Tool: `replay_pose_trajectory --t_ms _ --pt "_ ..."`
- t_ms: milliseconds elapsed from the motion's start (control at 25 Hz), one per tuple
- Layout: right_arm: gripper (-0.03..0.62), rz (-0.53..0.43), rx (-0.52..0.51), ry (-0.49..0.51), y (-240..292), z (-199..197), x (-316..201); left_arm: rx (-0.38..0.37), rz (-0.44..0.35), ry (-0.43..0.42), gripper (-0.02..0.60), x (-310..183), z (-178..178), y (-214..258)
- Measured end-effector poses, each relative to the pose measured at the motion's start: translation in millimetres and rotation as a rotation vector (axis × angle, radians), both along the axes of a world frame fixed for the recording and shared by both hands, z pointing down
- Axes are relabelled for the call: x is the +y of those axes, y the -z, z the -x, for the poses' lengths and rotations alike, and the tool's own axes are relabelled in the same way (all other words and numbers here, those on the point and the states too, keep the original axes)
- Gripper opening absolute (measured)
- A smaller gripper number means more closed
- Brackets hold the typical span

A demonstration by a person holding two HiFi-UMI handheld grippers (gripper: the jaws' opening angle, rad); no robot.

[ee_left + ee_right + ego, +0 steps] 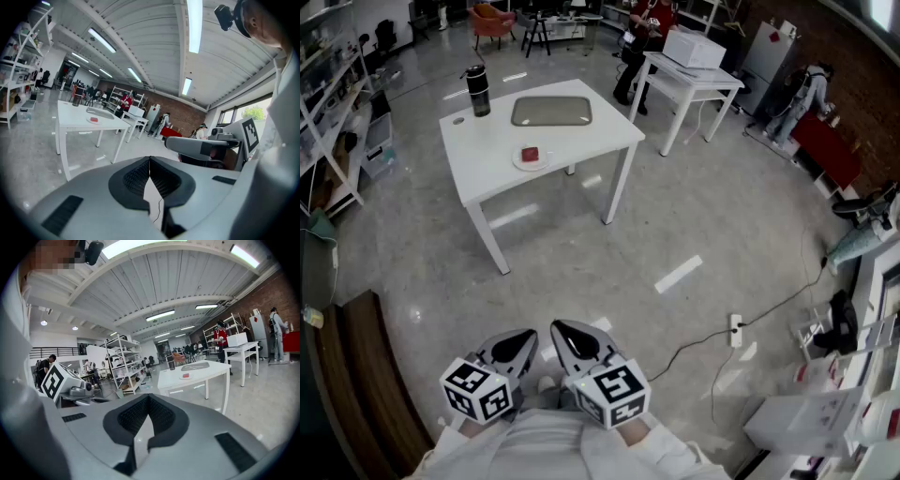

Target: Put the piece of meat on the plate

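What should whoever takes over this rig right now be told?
Left gripper: shut, empty, held close to the body.
Right gripper: shut, empty, beside the left one.
Things: the red piece of meat lies on the plate on the white table, across open floor from the person.
Done: meat appears placed.
Left: nothing obvious; check up close.

Nothing is showing clearly enough to be read: no letters, numbers or brands. Only black-and-white square patterns are showing, near the person, on the cube (478, 392) of the left gripper (528, 337) and the cube (619, 394) of the right gripper (559, 330).
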State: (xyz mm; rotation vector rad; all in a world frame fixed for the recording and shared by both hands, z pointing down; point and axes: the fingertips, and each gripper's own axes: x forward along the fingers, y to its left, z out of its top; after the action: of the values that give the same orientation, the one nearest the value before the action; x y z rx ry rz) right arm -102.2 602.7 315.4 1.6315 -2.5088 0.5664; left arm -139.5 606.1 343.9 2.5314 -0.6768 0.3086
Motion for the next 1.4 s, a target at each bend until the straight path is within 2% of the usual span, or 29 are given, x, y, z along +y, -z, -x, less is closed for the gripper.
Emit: replay_pose_trajectory --t_ms 160,800,960,1280,1400 --pt "0.014 -0.011 0.005 -0.018 3 -3 -5 -0.009 -0.005 -0.004 0.009 -5 0 0" --pt "0.015 0.016 0.02 0.021 -4 -9 -11 -0.022 -0.001 0.003 0.009 -11 -13 -3" --pt "0.015 0.001 0.013 0.0 -4 -25 -17 -0.01 -0.009 0.026 0.009 -22 -20 -2" --pt "0.015 -0.003 0.021 0.019 -6 -35 -19 0.012 -0.001 0.076 0.009 -20 -31 -4" --pt "0.015 -0.002 0.021 0.024 -11 -36 -23 -0.003 0.006 0.073 0.009 -21 -34 -11"
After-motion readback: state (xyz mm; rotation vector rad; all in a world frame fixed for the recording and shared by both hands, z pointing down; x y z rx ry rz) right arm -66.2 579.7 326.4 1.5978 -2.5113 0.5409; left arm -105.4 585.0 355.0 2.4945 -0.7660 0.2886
